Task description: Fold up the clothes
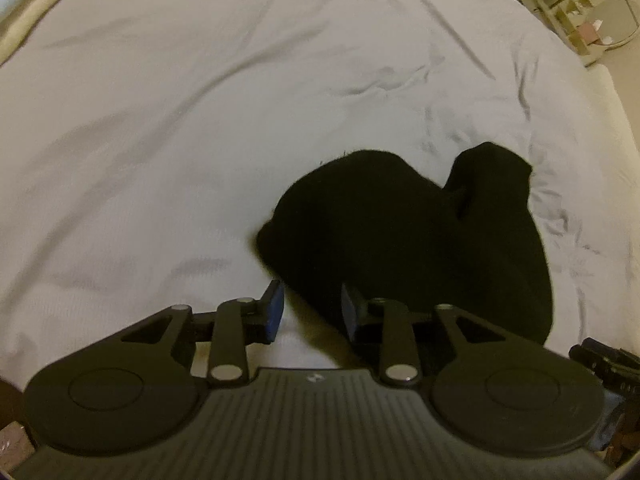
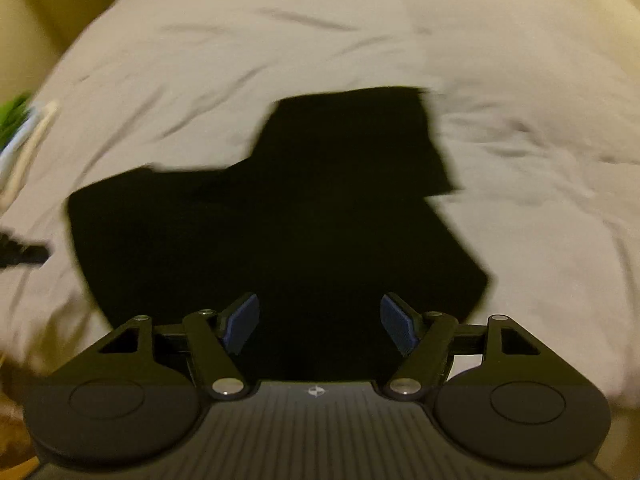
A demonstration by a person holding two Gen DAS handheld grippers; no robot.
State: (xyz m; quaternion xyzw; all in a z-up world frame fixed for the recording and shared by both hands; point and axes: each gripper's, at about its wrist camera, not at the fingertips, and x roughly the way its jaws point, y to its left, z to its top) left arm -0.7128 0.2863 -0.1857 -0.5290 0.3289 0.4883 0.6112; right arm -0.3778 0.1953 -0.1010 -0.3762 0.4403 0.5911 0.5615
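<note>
Left wrist view: black garment (image 1: 404, 236) lies bunched in the lower right of frame on a white bed sheet (image 1: 200, 120), its near edge between the fingers of the left tool (image 1: 312, 312). Fingers spread, blue pads apart; cloth sits by the right pad but is not pinched.

Right wrist view, blurred: garment (image 2: 280, 216) lies partly flat at centre frame on the sheet (image 2: 520, 120), one flap laid over at upper centre. Right tool (image 2: 320, 324) is wide open low over the near edge, gripping nothing.

Judgement: fold seems part-way, between grasps. Next move likely calls for both tools to close on near edge or corners, then lift and carry cloth across evenly.

Pose: both tools low, pointed forward along the bed, tilted downward.
</note>
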